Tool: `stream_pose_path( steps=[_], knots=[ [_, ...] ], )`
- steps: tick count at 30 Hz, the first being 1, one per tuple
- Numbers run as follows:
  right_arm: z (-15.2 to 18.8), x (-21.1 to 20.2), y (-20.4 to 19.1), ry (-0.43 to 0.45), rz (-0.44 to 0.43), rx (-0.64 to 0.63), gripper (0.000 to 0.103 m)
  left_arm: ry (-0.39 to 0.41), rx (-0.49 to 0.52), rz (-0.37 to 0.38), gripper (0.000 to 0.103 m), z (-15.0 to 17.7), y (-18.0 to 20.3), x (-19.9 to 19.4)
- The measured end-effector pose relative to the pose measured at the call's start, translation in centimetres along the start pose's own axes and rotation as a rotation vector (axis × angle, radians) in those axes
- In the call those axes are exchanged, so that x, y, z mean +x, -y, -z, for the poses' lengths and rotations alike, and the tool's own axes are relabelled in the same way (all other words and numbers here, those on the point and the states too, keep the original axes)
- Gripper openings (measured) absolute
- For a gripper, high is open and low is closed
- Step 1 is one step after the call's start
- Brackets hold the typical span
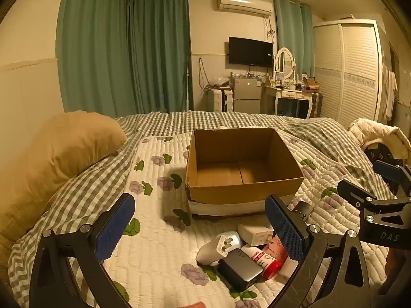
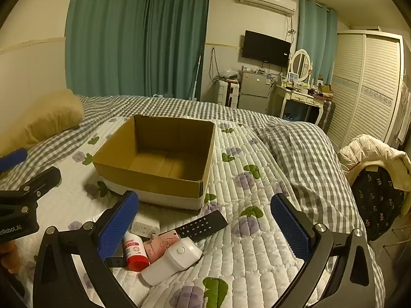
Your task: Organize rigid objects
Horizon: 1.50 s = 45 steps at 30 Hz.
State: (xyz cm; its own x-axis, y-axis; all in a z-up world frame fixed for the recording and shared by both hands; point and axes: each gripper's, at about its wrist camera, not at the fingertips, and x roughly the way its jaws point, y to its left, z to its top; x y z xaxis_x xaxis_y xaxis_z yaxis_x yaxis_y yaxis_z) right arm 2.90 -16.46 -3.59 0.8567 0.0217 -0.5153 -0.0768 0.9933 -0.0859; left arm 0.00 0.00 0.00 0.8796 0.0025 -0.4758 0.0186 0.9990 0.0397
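An open, empty cardboard box point(image 1: 244, 169) point(image 2: 159, 159) sits on the quilted bed. In front of it lies a pile of small objects: a white charger with prongs point(image 1: 221, 247), a white adapter point(image 1: 254, 233) point(image 2: 145, 227), a grey power bank point(image 1: 240, 268), a red-capped white bottle point(image 1: 264, 260) point(image 2: 134, 252), a pink item point(image 2: 160, 247), a white device point(image 2: 172, 260) and a black remote point(image 2: 200, 225) point(image 1: 303, 210). My left gripper point(image 1: 200, 228) is open above the pile. My right gripper point(image 2: 205, 228) is open above the remote and the white device.
A tan pillow point(image 1: 59, 154) lies at the left of the bed. A crumpled checked blanket point(image 2: 303, 159) lies right of the box. A chair with a cream jacket point(image 2: 372, 159) stands beside the bed. Each gripper shows in the other's view, the right gripper point(image 1: 380, 205) and the left gripper point(image 2: 23, 197).
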Motion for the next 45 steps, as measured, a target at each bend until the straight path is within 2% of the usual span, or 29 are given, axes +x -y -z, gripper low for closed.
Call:
stream_pose_path(
  steps=[45],
  knots=[
    [0.59,0.44,-0.29,-0.02,-0.005,0.003,0.103,-0.002,-0.01,0.006,0.103,0.49,-0.12,0.28]
  ],
)
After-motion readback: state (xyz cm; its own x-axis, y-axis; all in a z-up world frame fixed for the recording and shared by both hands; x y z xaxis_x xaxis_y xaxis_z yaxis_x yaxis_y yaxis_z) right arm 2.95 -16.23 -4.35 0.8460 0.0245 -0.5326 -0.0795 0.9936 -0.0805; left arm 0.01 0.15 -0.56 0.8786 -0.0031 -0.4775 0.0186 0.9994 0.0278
